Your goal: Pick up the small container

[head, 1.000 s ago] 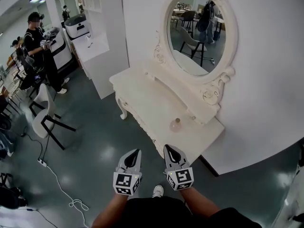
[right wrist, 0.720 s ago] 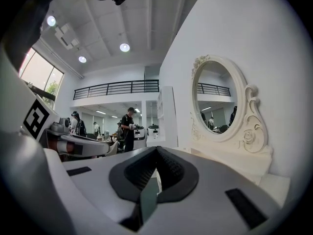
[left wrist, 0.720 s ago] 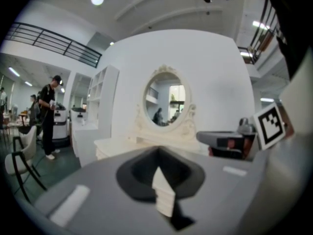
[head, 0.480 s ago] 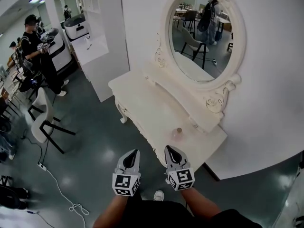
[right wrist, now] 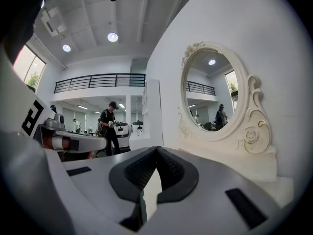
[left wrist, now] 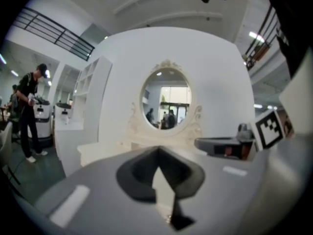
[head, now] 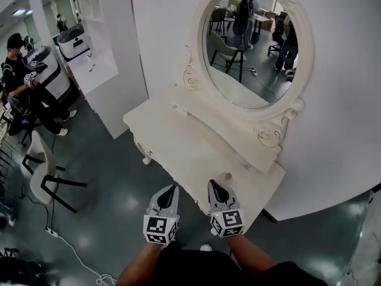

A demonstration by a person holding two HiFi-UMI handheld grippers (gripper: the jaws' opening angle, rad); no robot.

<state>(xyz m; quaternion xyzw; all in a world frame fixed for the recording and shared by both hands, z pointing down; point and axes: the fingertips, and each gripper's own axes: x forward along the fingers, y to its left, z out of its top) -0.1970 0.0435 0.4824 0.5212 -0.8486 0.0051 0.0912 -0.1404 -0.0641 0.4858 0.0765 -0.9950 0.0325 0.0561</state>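
The small container (head: 226, 177), a pale pinkish jar, stands on the white dressing table (head: 178, 145) near its front right corner. My right gripper (head: 213, 185) is shut and empty, its tip just short of the jar on the near left. My left gripper (head: 171, 189) is also shut and empty, over the floor beside the table's front edge. In the left gripper view the shut jaws (left wrist: 157, 152) point at the mirror. The right gripper view has the shut jaws (right wrist: 156, 150) aimed along the table. The jar is hidden in both gripper views.
An oval mirror (head: 253, 46) in a carved frame rises behind the table against the white wall. A white cabinet (head: 98, 70) stands at the left. A chair (head: 41, 171), a floor cable (head: 77, 249) and a person (head: 21, 76) are farther left.
The head view has drawn closer to the table. The jar now lies right beyond my right gripper's tip. Both grippers have stayed shut.
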